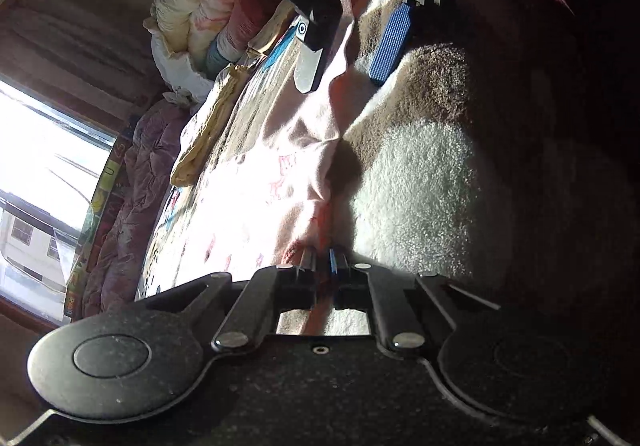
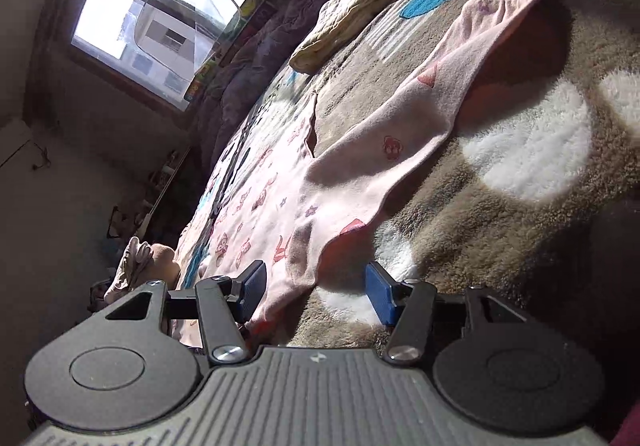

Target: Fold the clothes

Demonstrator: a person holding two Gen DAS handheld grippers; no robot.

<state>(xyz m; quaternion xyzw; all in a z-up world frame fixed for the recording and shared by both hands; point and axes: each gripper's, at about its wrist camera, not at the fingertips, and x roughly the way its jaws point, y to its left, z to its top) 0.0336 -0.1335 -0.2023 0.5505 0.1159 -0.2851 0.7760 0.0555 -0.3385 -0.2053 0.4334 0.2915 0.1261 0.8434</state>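
A pale pink printed cotton garment [image 2: 360, 166] lies spread flat on a shaggy brown-and-white fleece blanket [image 2: 520, 150]. The left gripper [image 1: 323, 258] has its fingers pressed together at the garment's edge; glare hides whether cloth is pinched. The right gripper [image 2: 316, 286] stands half open, the garment's hem lying between its blue pads [image 2: 380, 294], untouched. Beyond the fingertips lies a crumpled yellow cloth [image 2: 344, 26], near a bright window [image 2: 168, 2].

No readable text; only unclear letters on colourful strip [image 2: 256, 2]
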